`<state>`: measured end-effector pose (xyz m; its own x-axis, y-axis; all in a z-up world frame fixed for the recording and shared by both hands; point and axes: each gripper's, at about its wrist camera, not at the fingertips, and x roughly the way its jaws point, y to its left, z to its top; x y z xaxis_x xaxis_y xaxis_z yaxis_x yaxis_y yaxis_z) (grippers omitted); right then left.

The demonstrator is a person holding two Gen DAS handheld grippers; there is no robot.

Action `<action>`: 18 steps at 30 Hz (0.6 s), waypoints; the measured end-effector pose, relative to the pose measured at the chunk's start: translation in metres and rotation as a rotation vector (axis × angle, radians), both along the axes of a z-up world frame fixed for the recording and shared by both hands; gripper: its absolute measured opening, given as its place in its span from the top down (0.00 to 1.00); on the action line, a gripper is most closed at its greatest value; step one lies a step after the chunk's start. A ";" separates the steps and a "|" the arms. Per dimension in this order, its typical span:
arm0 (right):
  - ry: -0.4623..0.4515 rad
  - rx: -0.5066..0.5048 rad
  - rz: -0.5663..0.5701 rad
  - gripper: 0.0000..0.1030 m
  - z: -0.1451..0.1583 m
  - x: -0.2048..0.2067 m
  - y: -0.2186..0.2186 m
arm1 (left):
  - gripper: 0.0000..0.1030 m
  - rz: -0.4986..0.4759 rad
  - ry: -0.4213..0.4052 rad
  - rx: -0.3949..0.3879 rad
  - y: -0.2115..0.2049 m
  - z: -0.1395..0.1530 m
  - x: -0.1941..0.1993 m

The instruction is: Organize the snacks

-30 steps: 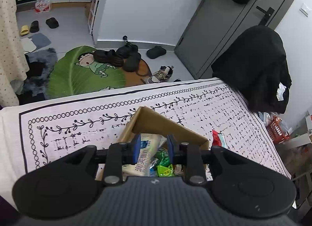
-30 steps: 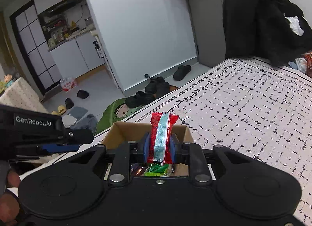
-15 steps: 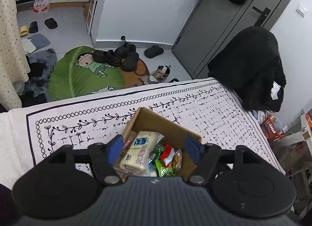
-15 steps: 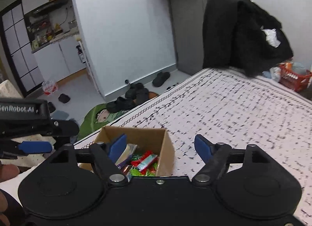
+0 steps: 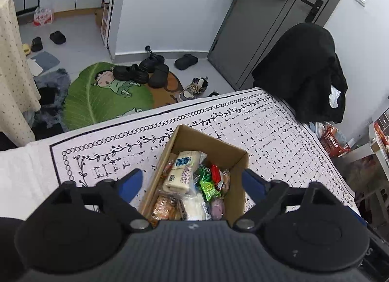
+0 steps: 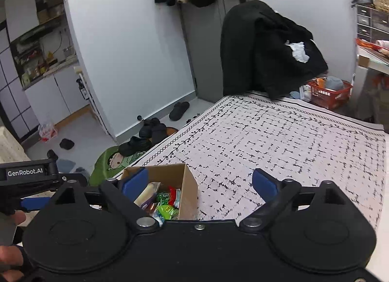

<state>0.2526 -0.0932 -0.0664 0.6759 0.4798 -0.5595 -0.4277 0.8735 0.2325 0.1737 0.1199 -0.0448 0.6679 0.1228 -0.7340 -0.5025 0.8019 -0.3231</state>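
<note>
Left gripper [image 5: 190, 183] hangs wide open over the box [image 5: 233, 154], holding nothing, and in the box lie the snacks: a cream pack [image 5: 183, 171], green pack [image 5: 209, 187] and red pack [image 5: 215, 172]. Right gripper [image 6: 199, 183] is spread wide and empty too, box at its left finger, patterned cloth [image 6: 279, 136] stretching away right.
</note>
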 end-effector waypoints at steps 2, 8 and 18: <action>-0.009 -0.015 -0.011 0.07 0.003 -0.006 -0.004 | 0.06 -0.019 -0.013 0.020 -0.004 0.005 -0.007; -0.014 -0.003 -0.030 0.00 0.015 -0.025 -0.018 | 0.00 -0.063 -0.046 0.067 -0.012 0.021 -0.027; -0.029 0.030 -0.050 0.00 0.039 -0.060 -0.041 | 0.00 -0.129 -0.114 0.133 -0.030 0.054 -0.063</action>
<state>0.1930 -0.1339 -0.0273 0.7153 0.4612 -0.5251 -0.3904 0.8869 0.2471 0.1107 0.0900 0.0096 0.7619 0.1213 -0.6362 -0.3589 0.8967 -0.2589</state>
